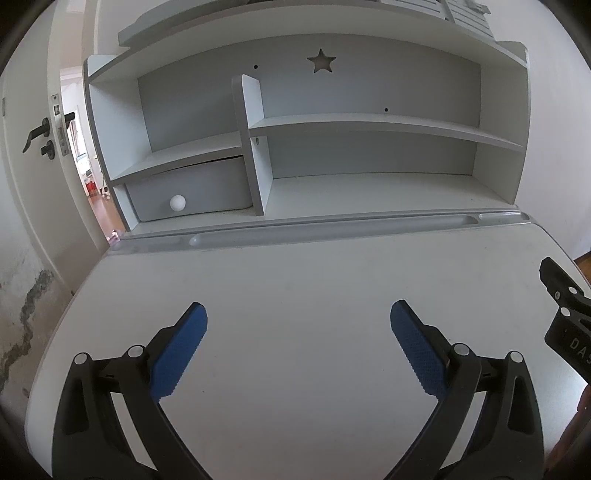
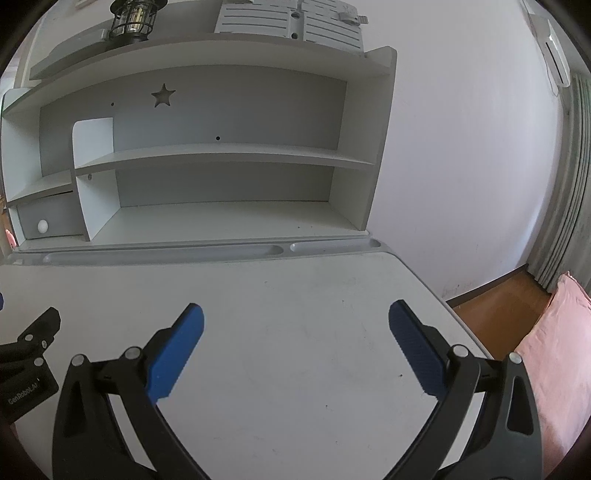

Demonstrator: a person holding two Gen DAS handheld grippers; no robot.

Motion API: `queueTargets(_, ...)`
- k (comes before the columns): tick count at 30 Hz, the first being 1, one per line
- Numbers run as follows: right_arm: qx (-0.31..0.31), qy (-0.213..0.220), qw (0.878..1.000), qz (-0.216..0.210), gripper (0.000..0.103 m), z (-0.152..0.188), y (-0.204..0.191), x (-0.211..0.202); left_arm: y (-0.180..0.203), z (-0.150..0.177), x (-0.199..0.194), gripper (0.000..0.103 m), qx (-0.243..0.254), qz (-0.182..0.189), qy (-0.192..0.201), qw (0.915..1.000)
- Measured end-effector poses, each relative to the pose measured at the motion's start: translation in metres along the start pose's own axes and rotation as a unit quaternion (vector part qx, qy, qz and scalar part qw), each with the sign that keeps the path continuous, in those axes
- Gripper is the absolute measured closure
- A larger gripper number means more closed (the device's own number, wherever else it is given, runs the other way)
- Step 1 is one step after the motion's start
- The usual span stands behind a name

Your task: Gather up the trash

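Observation:
My left gripper [image 1: 298, 317] is open and empty above the white desk top [image 1: 295, 273]. My right gripper [image 2: 295, 317] is open and empty over the same desk top [image 2: 295, 295], to the right of the left one. No piece of trash shows on the desk in either view. The right gripper's black body [image 1: 565, 317] shows at the right edge of the left wrist view. The left gripper's black body [image 2: 29, 350] shows at the left edge of the right wrist view.
A white shelf unit [image 1: 369, 122] stands at the back of the desk, with a drawer and round white knob [image 1: 178, 202]. A pen groove [image 1: 332, 229] runs along the desk's back edge. An open door [image 1: 40, 136] is left; a pink cushion [image 2: 554, 350] is right. A lantern [image 2: 133, 18] stands on top.

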State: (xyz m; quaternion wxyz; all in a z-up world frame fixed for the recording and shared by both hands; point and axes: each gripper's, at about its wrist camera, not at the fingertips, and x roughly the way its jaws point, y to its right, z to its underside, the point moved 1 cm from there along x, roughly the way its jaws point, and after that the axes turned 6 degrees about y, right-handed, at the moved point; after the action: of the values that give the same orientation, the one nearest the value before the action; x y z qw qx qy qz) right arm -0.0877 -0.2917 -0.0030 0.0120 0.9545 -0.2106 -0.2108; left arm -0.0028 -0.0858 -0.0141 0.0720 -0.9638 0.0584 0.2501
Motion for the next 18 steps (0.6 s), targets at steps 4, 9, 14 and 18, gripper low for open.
queueTargets(4,-0.003,-0.002,1.000,0.001,0.006,0.001,0.000,0.000,0.001,0.000,0.000,0.006,0.003,-0.001,0.001,1.0000)
queueTargets(9,-0.001,-0.004,1.000,-0.002,0.006,0.001,0.002,0.002,-0.001,-0.001,-0.002,0.006,-0.004,0.000,0.005,1.0000)
queueTargets(14,-0.002,-0.005,1.000,-0.004,0.006,0.001,0.001,0.002,0.002,-0.003,-0.008,0.006,0.003,-0.004,0.022,0.9998)
queueTargets(18,-0.001,-0.008,1.000,-0.006,0.006,0.001,0.001,0.003,0.006,-0.004,-0.013,0.006,0.012,-0.007,0.035,0.9993)
